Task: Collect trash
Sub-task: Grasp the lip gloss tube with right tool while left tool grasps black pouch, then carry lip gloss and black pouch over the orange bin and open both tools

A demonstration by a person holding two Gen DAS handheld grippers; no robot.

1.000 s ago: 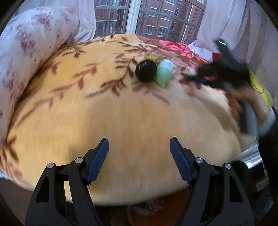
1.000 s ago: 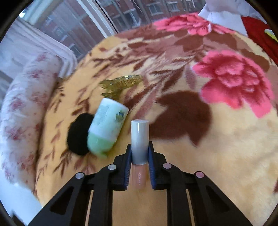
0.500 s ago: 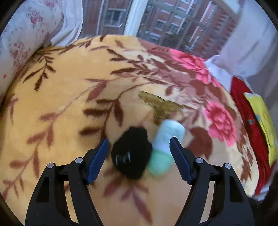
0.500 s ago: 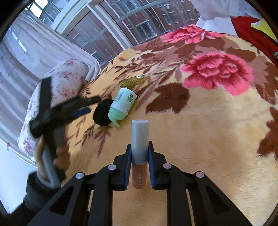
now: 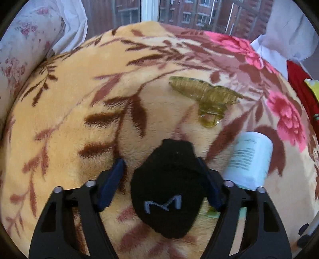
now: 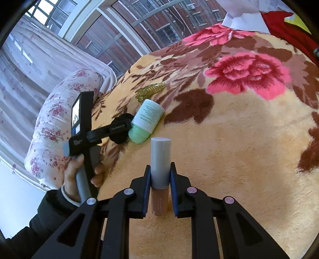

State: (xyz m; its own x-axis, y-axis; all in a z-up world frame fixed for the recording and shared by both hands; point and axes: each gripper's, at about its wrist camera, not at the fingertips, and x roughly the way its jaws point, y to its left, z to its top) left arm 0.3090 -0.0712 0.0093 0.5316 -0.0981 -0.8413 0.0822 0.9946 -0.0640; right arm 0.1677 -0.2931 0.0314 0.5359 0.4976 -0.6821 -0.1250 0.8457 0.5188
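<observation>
My left gripper is open, its blue pads on either side of a black sock with a grey "M" lying on the yellow blanket. A pale green bottle lies just right of the sock, an olive hair claw beyond. My right gripper is shut on a grey-capped makeup tube, held above the blanket. In the right wrist view the left gripper reaches the sock beside the bottle and claw.
A floral white pillow lies along the blanket's left edge by the window. Red fabric and white cloth lie at the far right. Large pink flowers pattern the blanket.
My left gripper has moved forward and down until its open jaws straddle the black sock. My right gripper has kept the tube and drawn back a little.
</observation>
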